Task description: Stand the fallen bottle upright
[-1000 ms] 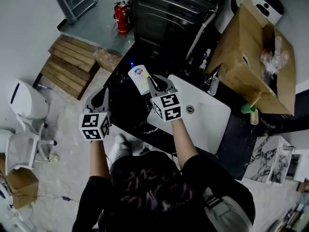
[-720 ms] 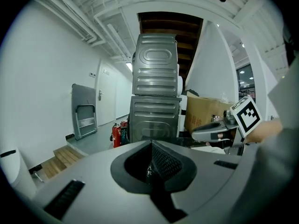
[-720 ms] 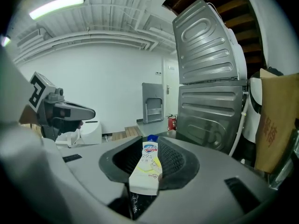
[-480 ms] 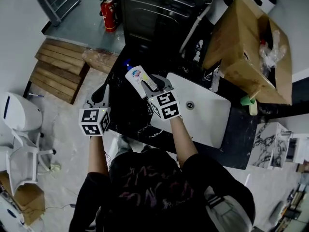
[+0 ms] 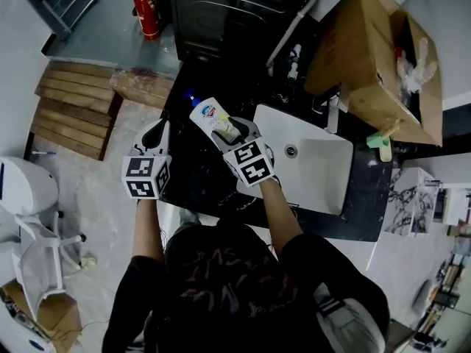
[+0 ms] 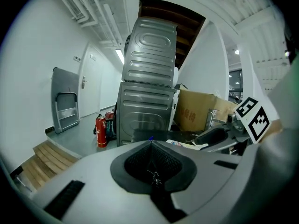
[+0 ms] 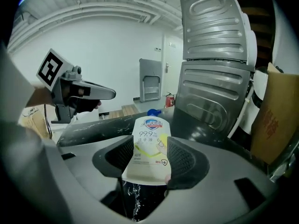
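Observation:
A white soap bottle (image 5: pixel 210 118) with a blue pump cap lies on its side on the black marble counter (image 5: pixel 193 175), cap pointing away from me. My right gripper (image 5: pixel 237 126) is at its base end. Its jaws are opening, with the bottle's bottom (image 7: pixel 148 146) between the pads and not clamped. My left gripper (image 5: pixel 159 128) hovers shut and empty over the counter's left edge, to the left of the bottle. From the left gripper view, only a sliver of the bottle (image 6: pixel 185 144) shows past the shut jaws, with the right gripper (image 6: pixel 218 137) beside it.
A white sink (image 5: pixel 316 169) is set into the counter right of the bottle. Stacked grey appliances (image 5: pixel 235 6) stand behind it, and a big cardboard box (image 5: pixel 368 50) at the back right. A wooden pallet (image 5: pixel 73 109) and a red fire extinguisher (image 5: pixel 147 2) are on the floor at left.
Both grippers have come down and forward. The right gripper's jaws have spread and now stand either side of the bottle's base. The left gripper stays shut.

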